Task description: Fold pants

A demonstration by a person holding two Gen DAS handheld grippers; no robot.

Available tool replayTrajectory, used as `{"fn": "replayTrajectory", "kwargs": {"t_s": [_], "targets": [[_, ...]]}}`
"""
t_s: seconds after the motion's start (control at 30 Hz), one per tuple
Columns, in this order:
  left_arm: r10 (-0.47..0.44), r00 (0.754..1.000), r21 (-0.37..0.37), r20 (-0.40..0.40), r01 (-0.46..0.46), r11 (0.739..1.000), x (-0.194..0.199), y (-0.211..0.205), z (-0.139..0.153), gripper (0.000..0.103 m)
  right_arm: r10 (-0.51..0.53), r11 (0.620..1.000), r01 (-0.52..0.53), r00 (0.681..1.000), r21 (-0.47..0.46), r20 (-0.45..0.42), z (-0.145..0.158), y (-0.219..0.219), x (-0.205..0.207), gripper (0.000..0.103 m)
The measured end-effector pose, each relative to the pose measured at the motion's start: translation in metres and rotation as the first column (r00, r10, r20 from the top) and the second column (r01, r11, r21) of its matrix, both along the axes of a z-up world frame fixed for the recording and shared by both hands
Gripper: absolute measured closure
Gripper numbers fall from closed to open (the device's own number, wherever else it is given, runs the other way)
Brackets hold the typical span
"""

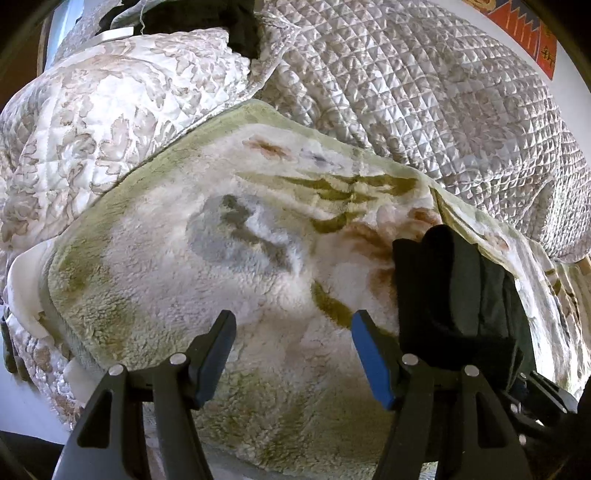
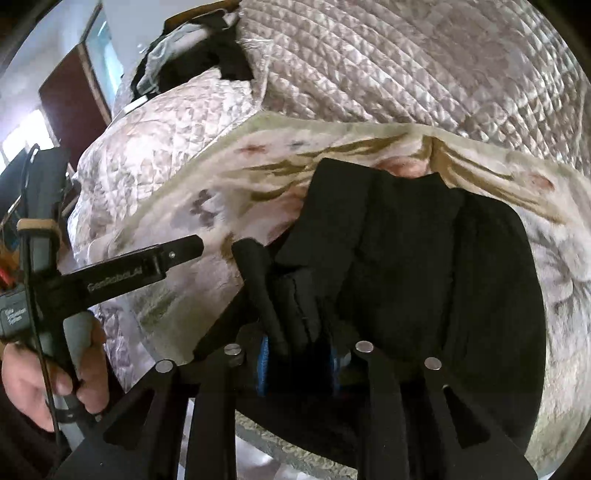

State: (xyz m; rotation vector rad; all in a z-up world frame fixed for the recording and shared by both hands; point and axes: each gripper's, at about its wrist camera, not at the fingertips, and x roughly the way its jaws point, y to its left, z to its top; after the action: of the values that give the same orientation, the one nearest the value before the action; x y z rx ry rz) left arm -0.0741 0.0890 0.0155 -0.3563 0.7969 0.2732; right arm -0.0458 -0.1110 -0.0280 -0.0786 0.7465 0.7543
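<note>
The black pants (image 2: 424, 273) lie bunched in folds on a fluffy cream blanket with green and brown flowers (image 1: 229, 258) on the bed. In the left wrist view the pants (image 1: 454, 299) lie to the right of my left gripper (image 1: 291, 354), which is open and empty just above the blanket. My right gripper (image 2: 299, 362) is shut on a fold of the black pants at their near edge; the cloth covers its blue pads. The left gripper also shows in the right wrist view (image 2: 184, 251), held in a hand to the left of the pants.
A quilted cream floral cover (image 1: 110, 103) and a quilted grey-white cover (image 1: 424, 92) are heaped behind the blanket. Dark clothing (image 1: 221, 26) lies at the back. A dark door (image 2: 74, 107) stands far left. The bed edge runs along the bottom.
</note>
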Motion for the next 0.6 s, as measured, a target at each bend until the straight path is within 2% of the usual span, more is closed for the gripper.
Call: {"fn": "replayTrajectory", "kwargs": {"t_s": [0.1, 0.2, 0.3, 0.37, 0.4, 0.43, 0.53, 0.6], "targets": [[-0.005, 1.000, 0.008, 0.008, 0.005, 1.000, 0.000, -0.001, 0.002, 0.035, 0.050, 0.997, -0.048, 0.998, 0.062, -0.027, 0.009, -0.004, -0.006, 0.049], [-0.006, 1.000, 0.018, 0.016, 0.006, 1.000, 0.000, -0.003, 0.007, 0.035, 0.123, 0.983, -0.120, 0.992, 0.142, -0.017, 0.017, -0.010, -0.016, 0.049], [-0.013, 1.000, 0.024, 0.026, 0.013, 1.000, 0.001, -0.006, 0.015, 0.035, 0.086, 0.984, -0.083, 0.996, 0.157, -0.012, 0.015, -0.022, -0.015, 0.049], [-0.030, 0.999, 0.022, 0.037, 0.029, 0.999, 0.004, -0.010, 0.022, 0.035, 0.033, 0.996, -0.026, 0.996, 0.091, -0.085, 0.000, -0.026, -0.004, 0.054], [-0.041, 0.998, 0.024, 0.042, 0.040, 0.999, 0.006, -0.013, 0.027, 0.035, 0.046, 0.997, -0.037, 0.991, 0.064, -0.130, -0.007, -0.026, 0.001, 0.057], [-0.054, 0.998, 0.026, 0.045, 0.053, 0.998, 0.008, -0.016, 0.031, 0.035, 0.068, 0.995, -0.056, 0.985, 0.078, -0.157, -0.009, -0.029, 0.003, 0.058], [-0.105, 0.992, 0.031, 0.066, 0.104, 0.994, 0.015, -0.028, 0.045, 0.035, 0.087, 0.988, -0.066, 0.985, 0.138, -0.148, 0.007, -0.045, 0.006, 0.060], [-0.149, 0.986, 0.030, 0.076, 0.147, 0.989, 0.022, -0.037, 0.054, 0.035, 0.036, 0.989, -0.021, 0.994, 0.146, -0.106, 0.022, -0.062, 0.015, 0.060]]}}
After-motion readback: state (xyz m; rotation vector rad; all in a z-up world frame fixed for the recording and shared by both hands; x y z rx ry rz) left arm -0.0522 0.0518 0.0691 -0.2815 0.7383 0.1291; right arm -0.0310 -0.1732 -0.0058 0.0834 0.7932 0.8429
